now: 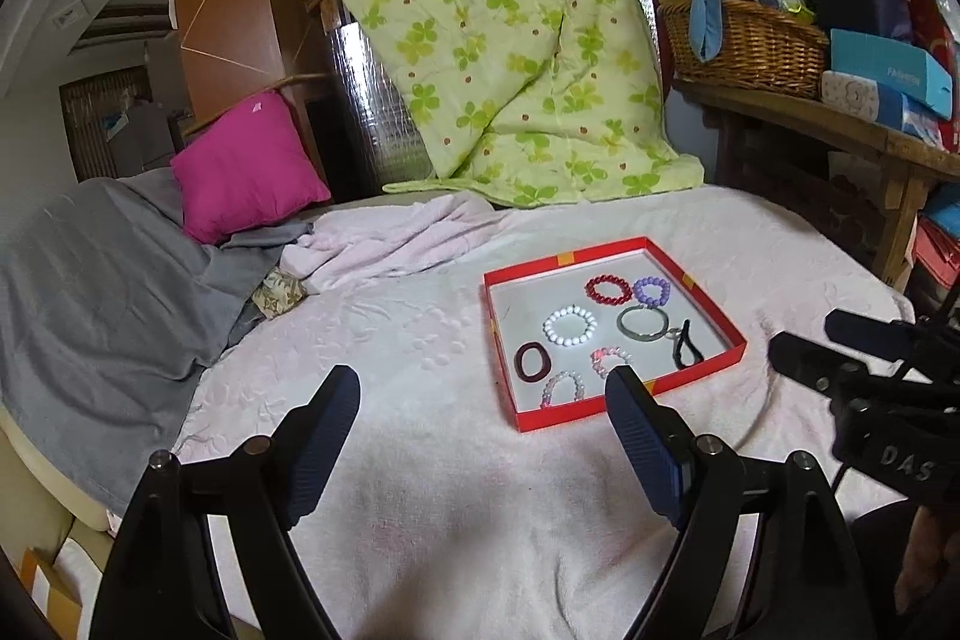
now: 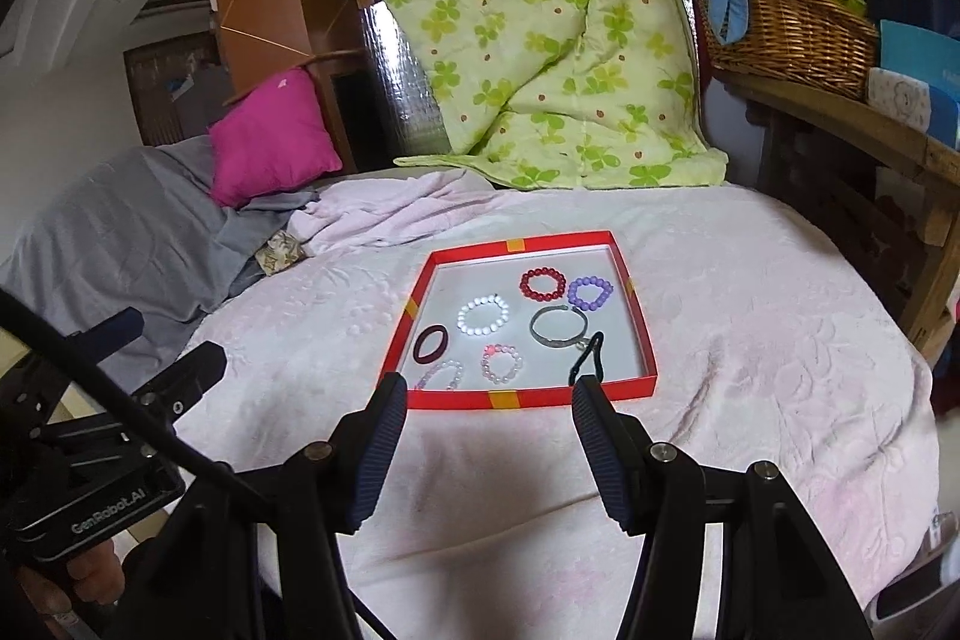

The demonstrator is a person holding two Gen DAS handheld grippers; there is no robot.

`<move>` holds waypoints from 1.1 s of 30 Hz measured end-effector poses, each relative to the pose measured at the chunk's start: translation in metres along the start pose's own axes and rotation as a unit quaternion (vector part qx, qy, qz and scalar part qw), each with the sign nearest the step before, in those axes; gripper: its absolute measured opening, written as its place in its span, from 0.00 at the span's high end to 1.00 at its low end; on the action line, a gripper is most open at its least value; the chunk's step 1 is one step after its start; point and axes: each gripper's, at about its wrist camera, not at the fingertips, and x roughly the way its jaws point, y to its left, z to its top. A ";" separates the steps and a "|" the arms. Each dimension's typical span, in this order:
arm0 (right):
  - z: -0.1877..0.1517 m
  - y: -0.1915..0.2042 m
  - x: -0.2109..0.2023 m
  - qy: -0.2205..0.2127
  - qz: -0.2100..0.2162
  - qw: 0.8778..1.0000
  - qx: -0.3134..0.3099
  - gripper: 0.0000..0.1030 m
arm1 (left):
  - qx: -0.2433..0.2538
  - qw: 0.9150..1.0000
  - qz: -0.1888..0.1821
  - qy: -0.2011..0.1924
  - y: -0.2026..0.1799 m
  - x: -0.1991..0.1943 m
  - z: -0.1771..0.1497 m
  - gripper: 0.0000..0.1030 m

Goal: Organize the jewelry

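Note:
A shallow red tray (image 1: 630, 409) (image 2: 528, 399) lies on a pale pink blanket and holds several pieces: a white bead bracelet (image 1: 569, 325) (image 2: 483, 316), a red bead bracelet (image 1: 607, 290) (image 2: 542, 284), a purple bead bracelet (image 1: 651, 290) (image 2: 590, 293), a silver bangle (image 1: 643, 321) (image 2: 558, 326), a pink bead bracelet (image 1: 612, 359) (image 2: 501, 363), a dark red hair tie (image 1: 533, 361) (image 2: 432, 343) and a black hair tie (image 1: 687, 345) (image 2: 585, 367). My left gripper (image 1: 483, 400) is open and empty, left of the tray's near corner. My right gripper (image 2: 489, 409) is open and empty just before the tray's near wall.
A grey sheet (image 1: 108, 292) and a magenta cushion (image 1: 246, 166) lie at the left. A green clover quilt (image 1: 510, 40) hangs behind. A wooden bench (image 1: 840, 124) with a wicker basket (image 1: 744, 40) and boxes stands at the right.

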 end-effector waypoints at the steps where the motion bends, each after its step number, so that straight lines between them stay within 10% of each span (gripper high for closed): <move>1: 0.000 0.001 -0.001 0.000 0.001 1.000 0.001 0.41 | 0.000 1.000 0.000 -0.002 0.000 -0.002 0.001 0.18; 33: -0.001 -0.009 -0.007 -0.011 -0.004 1.000 0.021 0.40 | 0.002 1.000 0.002 0.009 -0.003 0.000 -0.001 0.18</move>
